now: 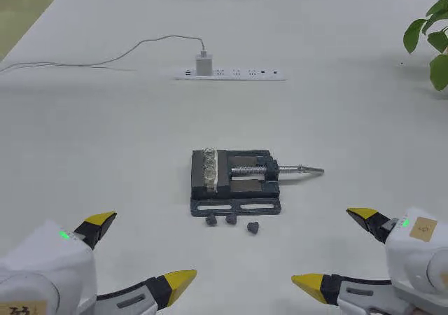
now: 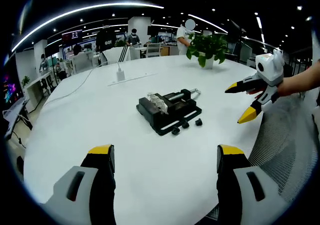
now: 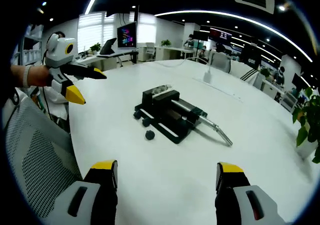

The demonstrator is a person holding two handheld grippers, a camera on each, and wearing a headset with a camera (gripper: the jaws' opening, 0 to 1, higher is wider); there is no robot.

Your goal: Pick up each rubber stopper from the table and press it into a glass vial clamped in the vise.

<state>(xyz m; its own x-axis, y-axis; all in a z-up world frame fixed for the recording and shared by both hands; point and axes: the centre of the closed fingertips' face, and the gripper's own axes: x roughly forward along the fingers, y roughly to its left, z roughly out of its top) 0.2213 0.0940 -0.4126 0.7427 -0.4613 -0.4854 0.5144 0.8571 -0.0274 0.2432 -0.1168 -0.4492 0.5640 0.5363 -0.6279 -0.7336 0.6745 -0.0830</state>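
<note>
I have nothing done yet: my left tongs and right tongs both hang released and empty over the table, all three rubber stoppers lie just beside the vise, and its clamped glass vials look unplugged.

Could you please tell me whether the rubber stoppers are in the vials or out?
Out: three stoppers lie on the table beside the vise, apart from the clamped vials.

Black vise, dark grey stoppers, white table
</note>
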